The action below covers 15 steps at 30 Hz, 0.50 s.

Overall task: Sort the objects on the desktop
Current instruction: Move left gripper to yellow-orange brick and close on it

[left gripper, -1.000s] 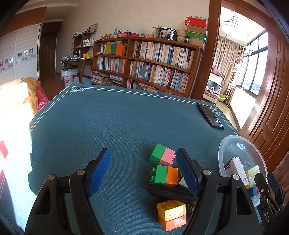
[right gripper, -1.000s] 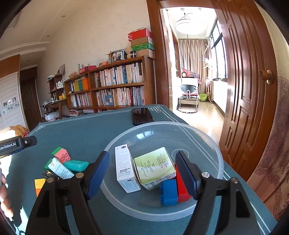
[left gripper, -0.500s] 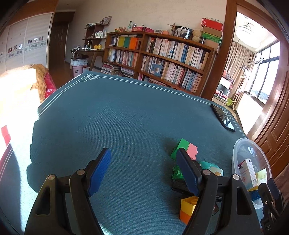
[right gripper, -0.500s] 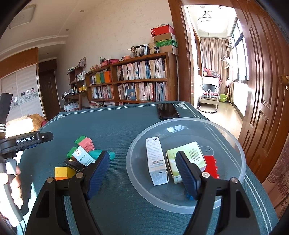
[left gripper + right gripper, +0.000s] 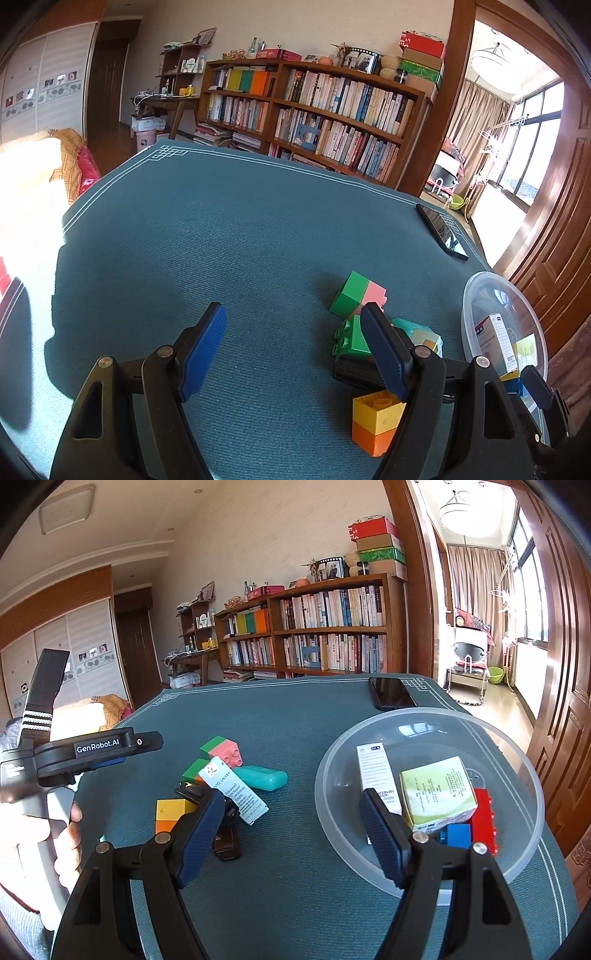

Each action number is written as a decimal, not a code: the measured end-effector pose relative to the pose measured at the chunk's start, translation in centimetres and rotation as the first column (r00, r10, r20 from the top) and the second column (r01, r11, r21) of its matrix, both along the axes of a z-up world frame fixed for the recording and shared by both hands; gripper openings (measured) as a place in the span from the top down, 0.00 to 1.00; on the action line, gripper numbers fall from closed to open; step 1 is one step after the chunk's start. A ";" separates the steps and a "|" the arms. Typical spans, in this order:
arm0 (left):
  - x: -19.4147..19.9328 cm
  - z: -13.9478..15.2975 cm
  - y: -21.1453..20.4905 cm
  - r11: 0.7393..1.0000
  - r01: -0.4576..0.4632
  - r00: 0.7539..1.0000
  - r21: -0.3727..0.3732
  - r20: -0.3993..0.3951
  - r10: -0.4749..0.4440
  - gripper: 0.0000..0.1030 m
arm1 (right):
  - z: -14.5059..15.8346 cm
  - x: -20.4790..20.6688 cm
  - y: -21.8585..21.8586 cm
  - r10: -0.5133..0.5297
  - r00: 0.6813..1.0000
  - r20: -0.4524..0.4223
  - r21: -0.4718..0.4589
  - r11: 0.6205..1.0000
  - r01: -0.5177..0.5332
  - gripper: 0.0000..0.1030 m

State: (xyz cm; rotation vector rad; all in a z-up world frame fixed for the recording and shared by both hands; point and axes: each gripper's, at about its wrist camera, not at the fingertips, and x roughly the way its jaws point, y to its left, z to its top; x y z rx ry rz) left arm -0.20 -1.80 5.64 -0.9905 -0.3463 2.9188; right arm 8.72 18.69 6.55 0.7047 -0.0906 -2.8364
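Observation:
A clear plastic bowl [image 5: 517,864] on the teal table holds a white box [image 5: 375,771], a green-white box [image 5: 437,794], a red brick [image 5: 485,816] and a blue brick [image 5: 456,834]. Left of it lies a pile: a green-pink brick [image 5: 221,751], a teal case [image 5: 262,778], a white carton [image 5: 236,794], a yellow-orange brick [image 5: 170,814] and a black object [image 5: 227,842]. My right gripper [image 5: 295,834] is open and empty, above the table between pile and bowl. My left gripper [image 5: 295,354] is open and empty, left of the pile [image 5: 356,295].
A black phone [image 5: 391,693] lies at the table's far right edge. A bookshelf [image 5: 314,110] stands behind the table. A wooden door [image 5: 561,701] is to the right. The bowl shows at the right edge of the left wrist view [image 5: 476,295].
Both grippers have pulled back and swung left. The right gripper has moved from over the bowl to the gap between pile and bowl. Both stay open.

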 end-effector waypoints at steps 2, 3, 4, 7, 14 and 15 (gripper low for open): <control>0.3 0.1 0.4 1.000 0.019 1.000 -0.002 -0.006 -0.019 0.24 | -0.2 -0.2 -0.1 0.028 0.999 0.021 -0.020 0.999 -0.027 0.23; 0.4 0.0 0.5 1.000 0.029 1.000 -0.002 -0.006 -0.029 0.24 | -0.4 -0.2 -0.2 0.045 0.999 0.032 -0.029 0.999 -0.044 0.23; 0.5 0.1 0.6 0.999 0.040 0.999 -0.003 -0.007 -0.040 0.24 | -0.4 -0.3 -0.2 0.058 0.998 0.038 -0.035 0.998 -0.056 0.23; 1.2 0.0 1.0 0.998 0.064 0.998 -0.012 -0.015 -0.064 0.24 | -0.5 -0.2 -0.9 0.091 0.995 0.042 -0.031 0.995 -0.090 0.23; 2.6 -0.2 0.4 0.992 0.120 0.993 0.029 -0.027 -0.119 0.24 | -1.1 0.2 -2.4 0.171 0.983 0.063 -0.008 0.985 -0.171 0.23; 2.7 -0.3 0.2 0.991 0.124 0.992 0.040 -0.027 -0.123 0.24 | -1.2 0.3 -2.5 0.177 0.982 0.064 -0.008 0.984 -0.177 0.23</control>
